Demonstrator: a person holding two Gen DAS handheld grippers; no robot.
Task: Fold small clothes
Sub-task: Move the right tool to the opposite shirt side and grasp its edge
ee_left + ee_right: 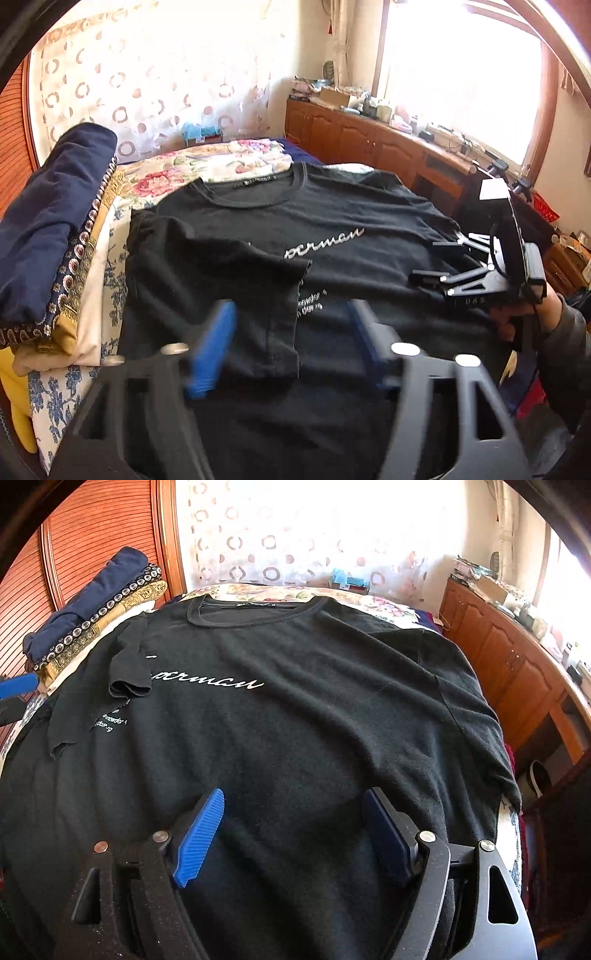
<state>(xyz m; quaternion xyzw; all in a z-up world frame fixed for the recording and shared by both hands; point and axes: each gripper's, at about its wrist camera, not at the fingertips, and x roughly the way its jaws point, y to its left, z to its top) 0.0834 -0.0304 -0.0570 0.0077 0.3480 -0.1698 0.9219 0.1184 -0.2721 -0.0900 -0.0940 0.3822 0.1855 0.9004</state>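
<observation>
A black T-shirt with white script lettering lies face up on the bed, collar at the far end; it also shows in the right wrist view. Its left sleeve is folded in over the chest and covers part of the lettering; the sleeve shows in the right wrist view too. My left gripper is open and empty, just above the folded sleeve. My right gripper is open and empty over the shirt's lower middle; in the left wrist view it hovers by the shirt's right side.
A stack of folded clothes, navy on top, lies at the shirt's left on the floral bedspread. A wooden cabinet with clutter runs along the right under the window. A patterned curtain hangs behind the bed.
</observation>
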